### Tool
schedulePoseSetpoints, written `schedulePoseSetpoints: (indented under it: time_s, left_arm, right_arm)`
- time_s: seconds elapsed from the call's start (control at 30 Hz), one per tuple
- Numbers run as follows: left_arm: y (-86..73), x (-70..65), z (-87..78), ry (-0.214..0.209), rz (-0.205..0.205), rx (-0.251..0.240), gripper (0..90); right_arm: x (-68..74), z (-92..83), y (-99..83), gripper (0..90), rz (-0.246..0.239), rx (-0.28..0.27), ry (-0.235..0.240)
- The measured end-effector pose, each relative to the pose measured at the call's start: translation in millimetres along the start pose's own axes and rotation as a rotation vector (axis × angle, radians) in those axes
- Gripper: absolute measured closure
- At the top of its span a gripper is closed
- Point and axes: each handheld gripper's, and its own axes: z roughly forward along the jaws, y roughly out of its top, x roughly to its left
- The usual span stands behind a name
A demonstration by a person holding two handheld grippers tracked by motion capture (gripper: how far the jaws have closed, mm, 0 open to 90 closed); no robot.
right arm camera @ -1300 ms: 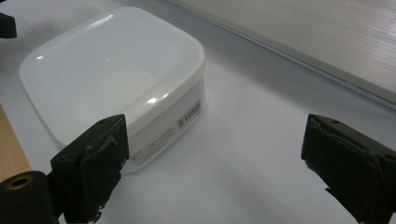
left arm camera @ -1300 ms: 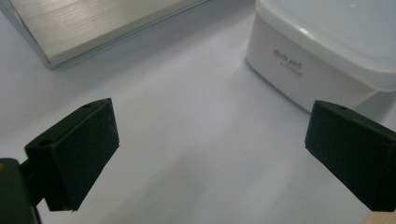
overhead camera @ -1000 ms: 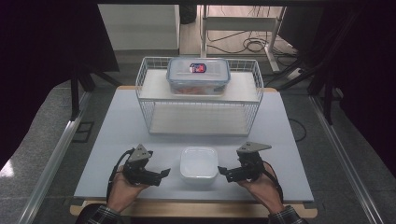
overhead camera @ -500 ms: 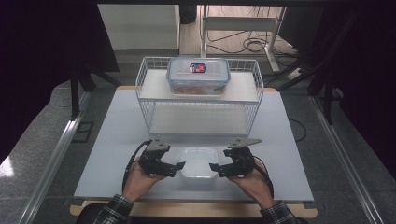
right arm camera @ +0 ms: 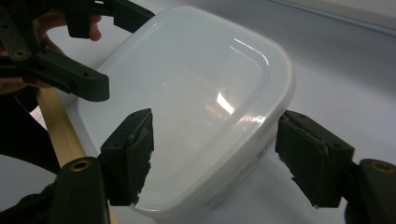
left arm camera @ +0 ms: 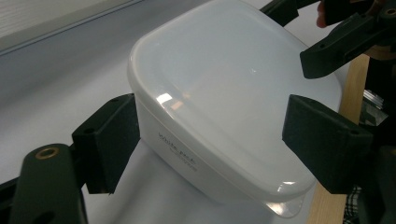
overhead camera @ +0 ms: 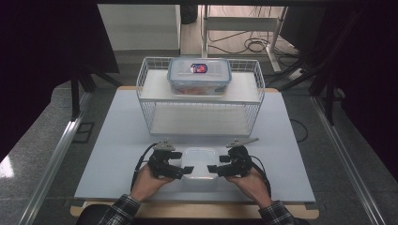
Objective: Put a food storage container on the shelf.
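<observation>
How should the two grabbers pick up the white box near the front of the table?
Probably by its short side walls, one gripper from each side. The white box lies flat with its lid on, wide and smooth on top, so the left gripper and right gripper, jaws open around opposite ends, can close just under the lid's rim.

bright overhead light, glare on lid (right arm camera: pixel 224 103)

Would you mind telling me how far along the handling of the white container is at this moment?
Early. Done: both open grippers, left gripper and right gripper, flank the white container. In hand: nothing gripped yet. Left: closing, lifting; it sits on the table, outside the wire basket.
</observation>
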Motion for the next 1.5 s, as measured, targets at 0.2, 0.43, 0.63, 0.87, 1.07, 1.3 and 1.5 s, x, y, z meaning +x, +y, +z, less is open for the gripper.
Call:
schedulePoseSetpoints:
  time_s: [0.2,0.43,0.63,0.87,1.07,1.3,1.5]
  left_arm:
    - [-7.6,-10.6,-8.5,-0.004,-0.03,0.016,27.3]
    - [-13.2,-14.4,-21.5,0.01,-0.088,-0.03,56.8]
    - [-11.5,-13.5,-26.0,0.047,-0.115,-0.079,70.6]
    - [-12.0,-13.8,-24.7,0.096,-0.14,-0.101,78.7]
    - [-9.6,-12.7,-25.3,0.115,-0.152,-0.112,78.9]
    - [3.4,-16.0,-35.1,0.137,-0.125,-0.146,78.9]
    - [21.3,-18.6,-47.7,0.165,-0.091,-0.173,79.0]
  right_arm:
    - [9.2,-11.2,-6.6,43.3,0.026,0.023,-0.002]
    - [17.4,-24.6,-14.7,60.6,0.084,-0.001,-0.038]
    - [9.3,-29.4,-15.8,75.0,0.162,-0.066,-0.007]
    - [16.6,-26.4,-15.2,77.8,0.12,-0.109,-0.094]
    - [21.0,-22.2,-13.2,77.7,0.078,-0.146,-0.153]
    - [23.6,-29.1,-4.0,77.6,0.049,-0.202,-0.164]
    - [27.0,-35.3,11.1,77.3,0.028,-0.248,-0.174]
